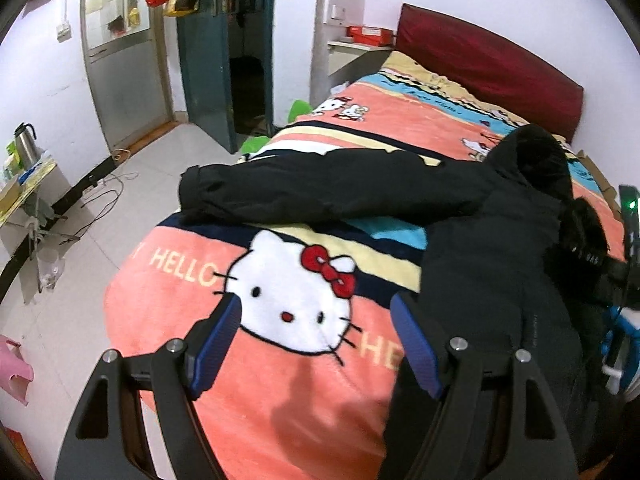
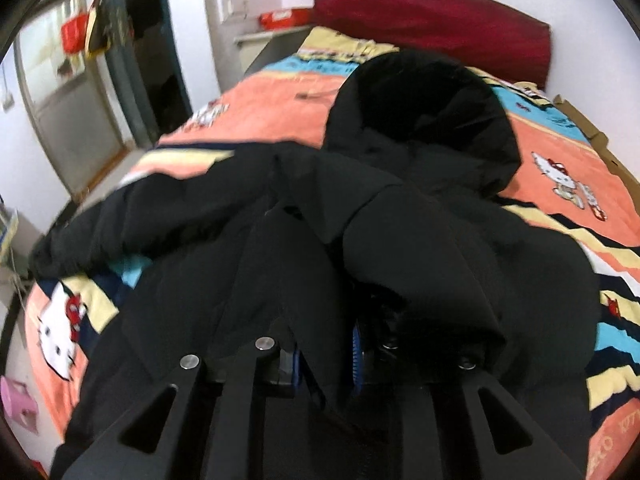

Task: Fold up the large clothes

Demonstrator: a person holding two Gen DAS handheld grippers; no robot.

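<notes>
A large black hooded jacket (image 1: 492, 264) lies on the bed's Hello Kitty blanket (image 1: 280, 392). One sleeve (image 1: 320, 188) stretches out to the left across the blanket. The hood (image 2: 428, 108) points toward the headboard. My left gripper (image 1: 316, 332) is open and empty, above the blanket beside the jacket's left edge. My right gripper (image 2: 324, 356) is shut on a fold of the jacket (image 2: 280, 280); cloth drapes over its blue pads (image 2: 355, 354), and the other sleeve is bunched at the right (image 2: 460, 264).
The dark red headboard (image 1: 488, 60) is at the far end. A shelf with a red box (image 1: 368, 34) is beside it. White tiled floor with cables (image 1: 112, 192), a small table with a kettle (image 1: 26, 148) and a door (image 1: 124, 48) lie left of the bed.
</notes>
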